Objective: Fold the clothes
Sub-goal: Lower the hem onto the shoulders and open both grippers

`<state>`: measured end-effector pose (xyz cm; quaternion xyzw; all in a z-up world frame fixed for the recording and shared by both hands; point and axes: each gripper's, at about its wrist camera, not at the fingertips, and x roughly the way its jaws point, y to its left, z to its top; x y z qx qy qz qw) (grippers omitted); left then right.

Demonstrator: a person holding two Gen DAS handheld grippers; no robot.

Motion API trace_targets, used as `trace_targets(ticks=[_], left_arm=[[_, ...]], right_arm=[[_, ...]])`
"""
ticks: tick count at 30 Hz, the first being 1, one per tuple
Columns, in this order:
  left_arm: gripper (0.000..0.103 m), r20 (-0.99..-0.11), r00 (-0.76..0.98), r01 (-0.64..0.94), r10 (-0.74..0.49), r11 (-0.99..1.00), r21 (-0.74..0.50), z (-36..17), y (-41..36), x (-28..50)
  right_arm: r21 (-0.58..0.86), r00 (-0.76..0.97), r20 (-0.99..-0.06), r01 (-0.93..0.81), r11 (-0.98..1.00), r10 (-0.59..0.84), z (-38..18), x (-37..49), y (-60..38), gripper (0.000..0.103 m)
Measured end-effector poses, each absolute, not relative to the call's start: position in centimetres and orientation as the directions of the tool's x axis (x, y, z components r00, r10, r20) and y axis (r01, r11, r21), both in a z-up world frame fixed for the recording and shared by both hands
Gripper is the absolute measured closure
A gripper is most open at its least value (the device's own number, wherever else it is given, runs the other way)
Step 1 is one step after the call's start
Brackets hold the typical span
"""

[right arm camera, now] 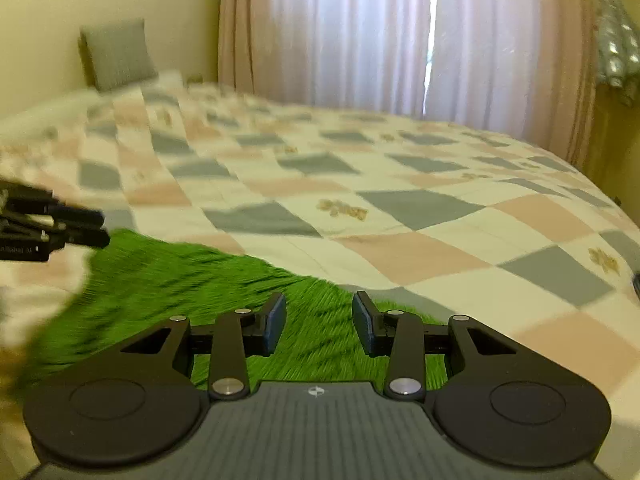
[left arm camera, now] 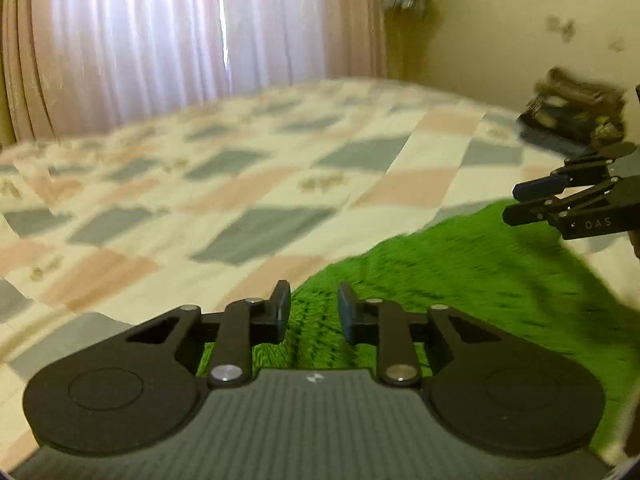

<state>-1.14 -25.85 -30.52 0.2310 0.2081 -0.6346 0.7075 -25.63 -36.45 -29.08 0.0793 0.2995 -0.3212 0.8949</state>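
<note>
So you've got the green knit garment (left arm camera: 460, 280) spread on the checkered bedspread (left arm camera: 240, 184), with both grippers low over its near edge. Your left gripper (left arm camera: 314, 312) has its jaws apart with nothing between the pads, just green fabric underneath. Same deal with your right gripper (right arm camera: 319, 322): jaws spread, nothing pinched. Both views are pretty motion-blurred. Pink curtains (right arm camera: 360, 40) hang behind the bed, a grey pillow (right arm camera: 118, 54) leans on the wall, and a dark pile (left arm camera: 572, 112) sits at the bedspread's far corner.
</note>
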Motion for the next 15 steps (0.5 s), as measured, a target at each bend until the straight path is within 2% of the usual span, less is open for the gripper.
trace_targets(ticks=[1, 3, 5, 7, 9, 11, 12, 13, 14, 15], left_arm=[[0.082, -0.612, 0.125, 0.992, -0.781, 0.091, 0.086, -32.0, -26.8, -0.7], [0.085, -0.665, 0.15, 0.988, -0.732, 0.087, 0.127, -35.3, -28.3, 0.4], [0.085, -0.645, 0.12, 0.991, -0.755, 0.054, 0.121, -36.7, -27.8, 1.1], [0.085, -0.628, 0.105, 0.993, -0.771, 0.048, 0.107, -36.6, -27.2, 1.6], [0.085, -0.607, 0.138, 0.99, -0.783, 0.091, 0.108, -35.9, -26.6, 2.2], [0.085, -0.577, 0.148, 0.988, -0.803, 0.142, 0.056, -34.4, -25.6, 3.3], [0.081, -0.558, 0.151, 0.986, -0.816, 0.163, 0.028, -33.6, -24.9, 3.8], [0.071, -0.542, 0.166, 0.983, -0.824, 0.179, 0.029, -33.0, -24.5, 3.9], [0.066, -0.537, 0.171, 0.983, -0.826, 0.182, 0.033, -32.7, -24.4, 4.1], [0.066, -0.545, 0.174, 0.983, -0.82, 0.181, 0.041, -32.7, -24.5, 4.2]], right_arm=[[-0.068, 0.587, -0.614, 0.626, 0.777, -0.527, -30.3, -24.7, -37.7, 0.064], [-0.061, 0.549, -0.672, 0.627, 0.776, -0.497, -33.4, -24.5, -40.2, 0.071], [-0.027, 0.54, -0.706, 0.626, 0.779, -0.458, -36.1, -25.2, -42.3, 0.078], [0.052, 0.594, -0.682, 0.621, 0.782, -0.426, -37.1, -27.2, -43.1, 0.081], [0.091, 0.606, -0.668, 0.644, 0.76, -0.433, -37.1, -28.8, -43.5, 0.095], [0.138, 0.606, -0.66, 0.679, 0.721, -0.444, -36.5, -30.2, -43.7, 0.101], [0.149, 0.597, -0.655, 0.703, 0.696, -0.463, -36.0, -30.8, -43.6, 0.101], [0.145, 0.596, -0.64, 0.714, 0.685, -0.486, -35.3, -31.3, -43.2, 0.099], [0.136, 0.597, -0.62, 0.721, 0.68, -0.509, -34.6, -31.8, -42.8, 0.089], [0.129, 0.604, -0.593, 0.723, 0.679, -0.531, -33.9, -32.1, -42.2, 0.083]])
